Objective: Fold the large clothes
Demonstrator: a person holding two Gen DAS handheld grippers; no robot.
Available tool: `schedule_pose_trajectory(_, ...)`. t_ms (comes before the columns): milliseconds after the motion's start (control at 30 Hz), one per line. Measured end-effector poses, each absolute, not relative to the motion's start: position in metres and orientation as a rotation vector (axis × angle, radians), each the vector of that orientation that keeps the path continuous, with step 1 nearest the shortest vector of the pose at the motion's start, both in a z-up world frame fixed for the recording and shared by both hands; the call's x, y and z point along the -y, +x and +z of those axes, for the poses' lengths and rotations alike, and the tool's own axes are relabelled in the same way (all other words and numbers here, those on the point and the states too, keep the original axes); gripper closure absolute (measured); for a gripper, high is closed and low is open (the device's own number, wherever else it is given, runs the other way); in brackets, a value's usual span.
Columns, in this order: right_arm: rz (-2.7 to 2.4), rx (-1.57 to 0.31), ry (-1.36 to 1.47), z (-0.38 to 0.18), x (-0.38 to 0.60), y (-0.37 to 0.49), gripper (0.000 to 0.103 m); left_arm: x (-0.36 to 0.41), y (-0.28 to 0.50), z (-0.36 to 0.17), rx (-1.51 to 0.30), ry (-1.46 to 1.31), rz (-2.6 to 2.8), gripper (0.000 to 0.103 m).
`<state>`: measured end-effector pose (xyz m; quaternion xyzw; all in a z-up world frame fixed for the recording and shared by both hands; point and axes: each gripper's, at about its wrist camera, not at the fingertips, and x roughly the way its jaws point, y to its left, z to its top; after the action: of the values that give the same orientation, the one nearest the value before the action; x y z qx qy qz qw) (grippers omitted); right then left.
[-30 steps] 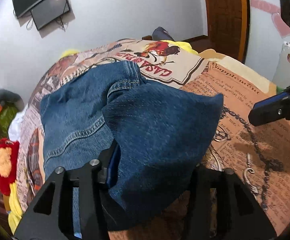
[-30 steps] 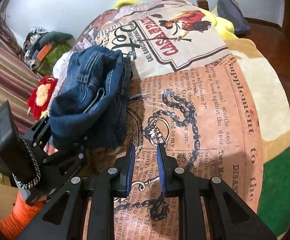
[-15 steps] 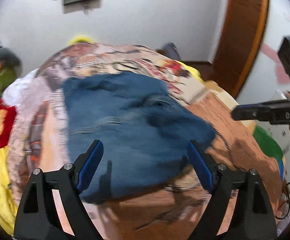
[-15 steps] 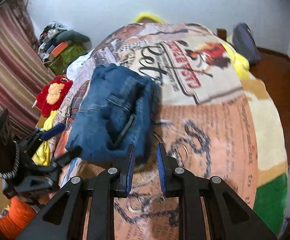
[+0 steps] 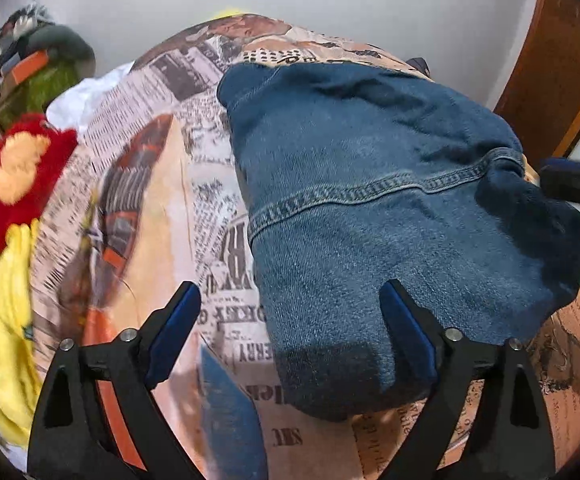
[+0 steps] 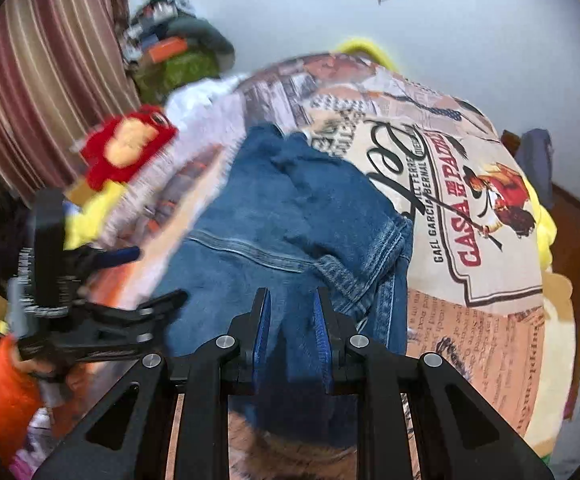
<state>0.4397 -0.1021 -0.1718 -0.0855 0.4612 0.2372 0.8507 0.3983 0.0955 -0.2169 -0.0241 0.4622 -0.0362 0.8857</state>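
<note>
Hovering wide open, left gripper (image 5: 290, 320) has just released jeans (image 5: 390, 200).

Left tongs (image 5: 290, 332) just opened wide, right tongs (image 6: 290, 334) seemingly closed

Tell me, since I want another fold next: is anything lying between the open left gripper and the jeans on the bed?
Nothing visible. The left gripper is open, its fingers having just spread, and the folded jeans lie directly ahead on the printed bedspread. The red plush toy and yellow cloth sit off to the side.
</note>
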Motion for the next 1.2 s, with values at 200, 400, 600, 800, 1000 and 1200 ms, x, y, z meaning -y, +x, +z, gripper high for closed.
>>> schedule_pose_trajectory(200,0.504,-1.028,-0.171,-0.218,0.123,0.451,0.086,-0.096,0.395,-0.228,-0.960,-0.080,-0.092,0.008)
schedule_pose_trajectory(400,0.413,-1.008,-0.156,-0.233,0.155,0.445,0.015,-0.092,0.387,-0.227,-0.964,-0.050,-0.096,0.008)
schedule_pose_trajectory(600,0.394,-1.037,-0.050,-0.242,0.185,0.442,0.012,-0.094,0.373,-0.225,-0.973,-0.049,-0.099,0.009)
schedule_pose_trajectory(800,0.313,-1.022,-0.025,-0.226,0.216,0.432,0.013,-0.101,0.364,-0.220,-0.984,-0.044,-0.092,0.009)
schedule_pose_trajectory(1000,0.331,-0.997,0.059,-0.195,0.230,0.442,0.013,-0.098,0.374,-0.194,-0.916,0.052,-0.036,0.009)
schedule_pose_trajectory(1200,0.487,-1.029,0.203,-0.187,0.196,0.475,0.013,-0.093,0.406,-0.197,-0.926,0.035,-0.040,0.009)
